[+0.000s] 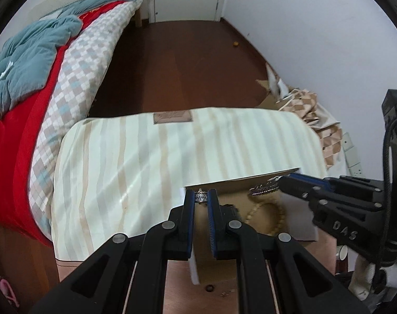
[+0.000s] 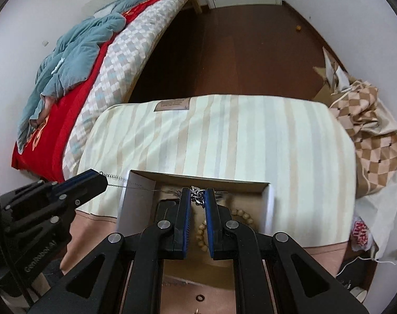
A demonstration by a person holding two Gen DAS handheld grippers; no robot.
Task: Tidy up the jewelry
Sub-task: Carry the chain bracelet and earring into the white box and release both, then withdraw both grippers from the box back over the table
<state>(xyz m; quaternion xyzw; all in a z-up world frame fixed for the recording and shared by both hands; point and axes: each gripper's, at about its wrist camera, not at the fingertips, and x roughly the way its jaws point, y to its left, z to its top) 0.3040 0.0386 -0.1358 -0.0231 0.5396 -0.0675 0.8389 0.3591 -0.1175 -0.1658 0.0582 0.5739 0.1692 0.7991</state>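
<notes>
My left gripper [image 1: 201, 196] is shut on a silver ring [image 1: 200, 196] at the left edge of a shallow cardboard box [image 1: 240, 185]. In the right wrist view the left gripper [image 2: 93, 176] sits left of the box [image 2: 251, 183], with a thin chain [image 2: 114, 178] trailing from its tip. My right gripper [image 2: 197, 196] is shut on a chunky silver chain [image 2: 197, 195] above the box. In the left wrist view it [image 1: 279, 183] holds that chain [image 1: 262, 189]. A wooden bead bracelet [image 2: 202, 235] [image 1: 266, 217] lies in the box.
The box rests on a striped cream cushion [image 2: 224, 136] over a pinkish surface. A small dark ring [image 2: 200, 297] lies near the front edge. A bed with red and teal bedding [image 2: 80, 60] is to the left. A checkered bag [image 2: 368, 130] sits to the right.
</notes>
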